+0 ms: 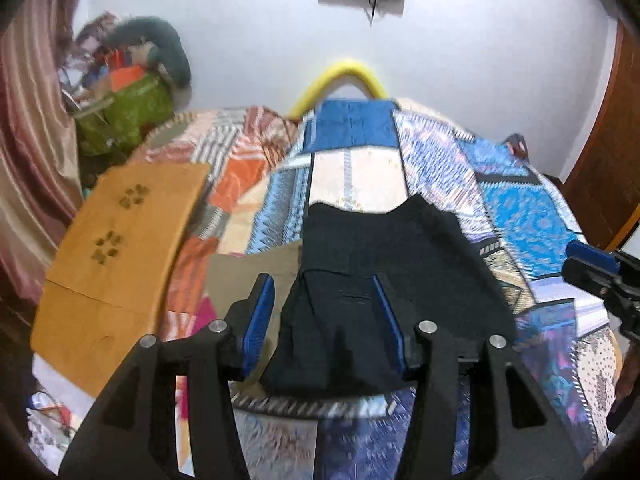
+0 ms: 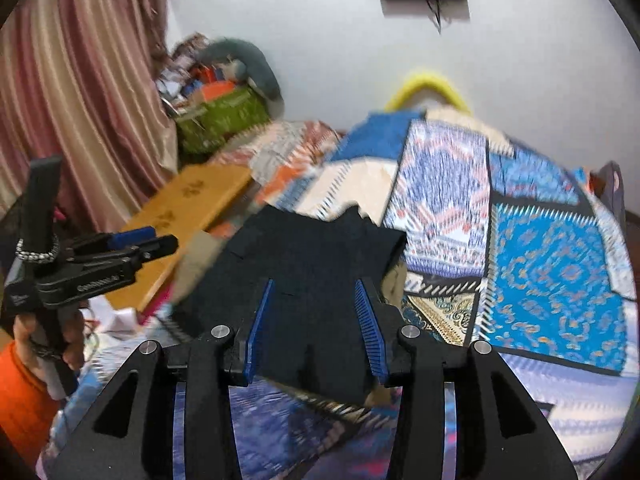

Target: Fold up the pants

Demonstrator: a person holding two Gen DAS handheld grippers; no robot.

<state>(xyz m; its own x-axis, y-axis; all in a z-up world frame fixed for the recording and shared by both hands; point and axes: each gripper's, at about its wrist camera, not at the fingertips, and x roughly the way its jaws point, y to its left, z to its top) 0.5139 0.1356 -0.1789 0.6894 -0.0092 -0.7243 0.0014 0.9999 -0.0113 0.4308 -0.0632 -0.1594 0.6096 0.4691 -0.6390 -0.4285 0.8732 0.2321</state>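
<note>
1. Pants (image 1: 384, 264), dark and already folded into a compact bundle, lie on the patchwork quilt (image 1: 528, 216) of the bed, right in front of both tools.
2. Left gripper (image 1: 324, 320) hangs spread wide above the near edge of the pants, gripping nothing.
3. Right gripper (image 2: 314, 326) is likewise released over the pants.
4. Beside the pants, toward the curtain side, sits a wooden board (image 1: 120, 232).
5. To finish neatly, I'd pinch the near corners evenly and carry them straight across, keeping the layers aligned.
</note>
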